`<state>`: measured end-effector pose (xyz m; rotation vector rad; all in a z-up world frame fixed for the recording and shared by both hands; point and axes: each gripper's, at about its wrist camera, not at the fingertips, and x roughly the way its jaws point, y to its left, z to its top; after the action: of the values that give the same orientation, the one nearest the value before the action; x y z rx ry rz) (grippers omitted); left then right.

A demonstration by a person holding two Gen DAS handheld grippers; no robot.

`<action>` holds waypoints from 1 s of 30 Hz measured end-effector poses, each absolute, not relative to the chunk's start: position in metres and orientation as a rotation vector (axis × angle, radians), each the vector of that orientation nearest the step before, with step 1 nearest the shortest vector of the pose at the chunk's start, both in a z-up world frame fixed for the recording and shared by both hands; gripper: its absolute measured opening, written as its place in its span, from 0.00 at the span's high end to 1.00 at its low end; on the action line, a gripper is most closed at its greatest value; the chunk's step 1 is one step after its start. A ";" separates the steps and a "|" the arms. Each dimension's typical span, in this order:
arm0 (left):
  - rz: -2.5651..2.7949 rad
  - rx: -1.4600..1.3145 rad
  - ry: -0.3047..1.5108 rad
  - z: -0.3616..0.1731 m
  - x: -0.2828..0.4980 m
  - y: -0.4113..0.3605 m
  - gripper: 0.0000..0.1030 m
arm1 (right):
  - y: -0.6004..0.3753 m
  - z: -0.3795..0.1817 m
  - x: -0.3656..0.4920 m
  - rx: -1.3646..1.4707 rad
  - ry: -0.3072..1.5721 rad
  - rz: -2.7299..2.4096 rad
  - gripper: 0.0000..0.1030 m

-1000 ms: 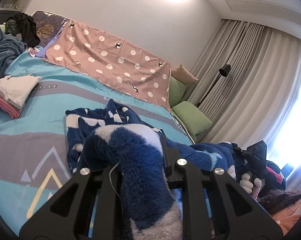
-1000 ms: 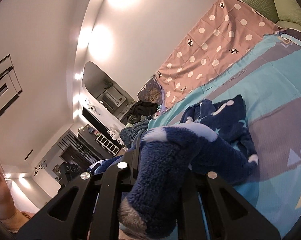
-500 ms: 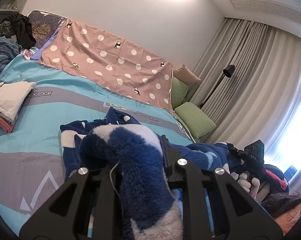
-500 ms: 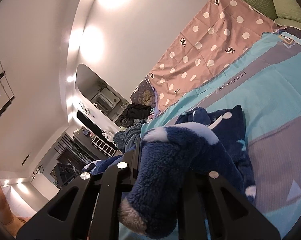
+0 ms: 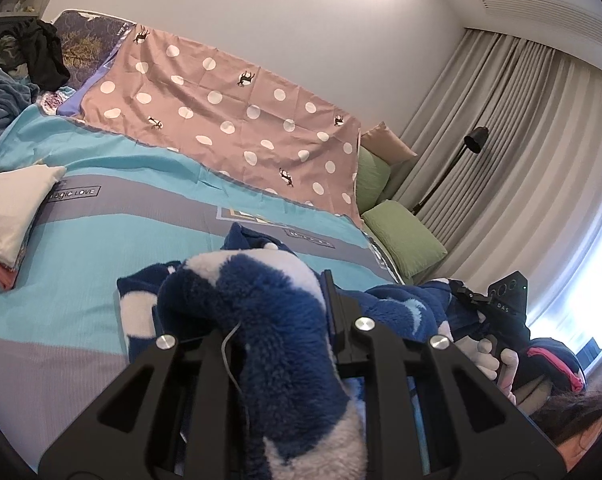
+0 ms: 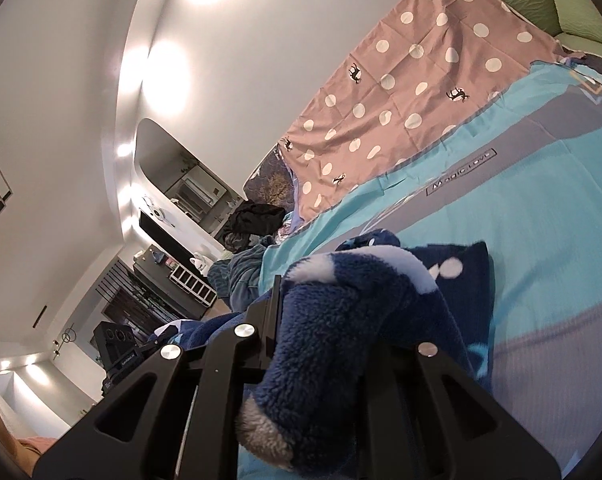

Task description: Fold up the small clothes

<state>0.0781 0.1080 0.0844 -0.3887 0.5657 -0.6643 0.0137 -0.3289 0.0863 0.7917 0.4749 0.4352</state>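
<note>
A fluffy navy and white fleece garment (image 5: 269, 320) hangs between my two grippers above the teal and grey bedspread (image 5: 101, 248). My left gripper (image 5: 273, 344) is shut on one end of it, with the fleece bunched over the jaws. My right gripper (image 6: 325, 320) is shut on the other end (image 6: 341, 340), which has a grey cuff. The rest of the garment (image 6: 461, 280) trails onto the bed ahead. In the left wrist view the right gripper (image 5: 501, 308) and the hand on it show at the right.
A stack of folded clothes (image 5: 9, 208) lies at the left of the bed. A pink polka-dot cloth (image 5: 229, 120) covers the far side. Green pillows (image 5: 405, 240), a floor lamp (image 5: 473, 140) and curtains stand at the right. Dark clothes (image 5: 37, 52) pile up at the far left.
Both grippers have moved forward over the bed with the garment, still shut on it. The folded stack has slid toward the left edge of the left wrist view.
</note>
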 end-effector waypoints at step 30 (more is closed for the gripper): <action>-0.576 -0.380 0.817 -0.035 0.251 0.087 0.79 | -0.344 -0.024 0.144 0.846 0.746 0.238 0.84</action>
<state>0.2514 0.0873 -0.0350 -0.3801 0.8166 -0.5757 0.1438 -0.3438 -0.0240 0.8464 0.7456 0.2384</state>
